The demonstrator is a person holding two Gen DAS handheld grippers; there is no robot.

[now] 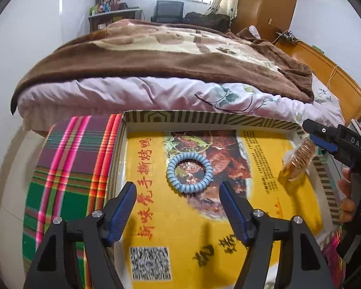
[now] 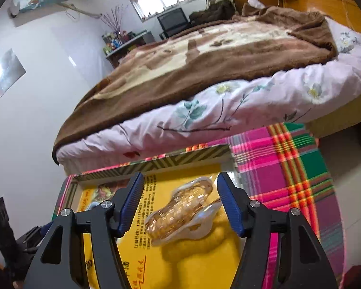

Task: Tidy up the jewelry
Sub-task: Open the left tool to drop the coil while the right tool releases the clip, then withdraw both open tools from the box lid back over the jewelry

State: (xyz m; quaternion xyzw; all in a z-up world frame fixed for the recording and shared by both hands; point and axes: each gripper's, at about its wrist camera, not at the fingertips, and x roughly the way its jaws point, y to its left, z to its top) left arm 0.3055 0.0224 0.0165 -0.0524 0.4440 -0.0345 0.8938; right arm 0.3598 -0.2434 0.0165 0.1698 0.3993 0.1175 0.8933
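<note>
A light blue spiral bracelet (image 1: 189, 173) lies on the yellow printed floor of a shallow box (image 1: 204, 117) with a striped rim. My left gripper (image 1: 177, 190) is open just in front of it, jaws wide, touching nothing. A gold beaded bracelet in a clear wrapper (image 1: 298, 160) is at the box's right side. In the right wrist view the gold bracelet (image 2: 180, 210) sits between the open jaws of my right gripper (image 2: 179, 183), blurred and apparently just above the box floor (image 2: 204, 260). The right gripper (image 1: 311, 130) also shows in the left wrist view.
The box rests on a plaid cloth (image 1: 69, 168) that covers a round surface (image 2: 288, 180). A bed with a brown blanket (image 1: 168, 55) and pale floral quilt (image 2: 228, 106) stands right behind it. A white wall is on the left.
</note>
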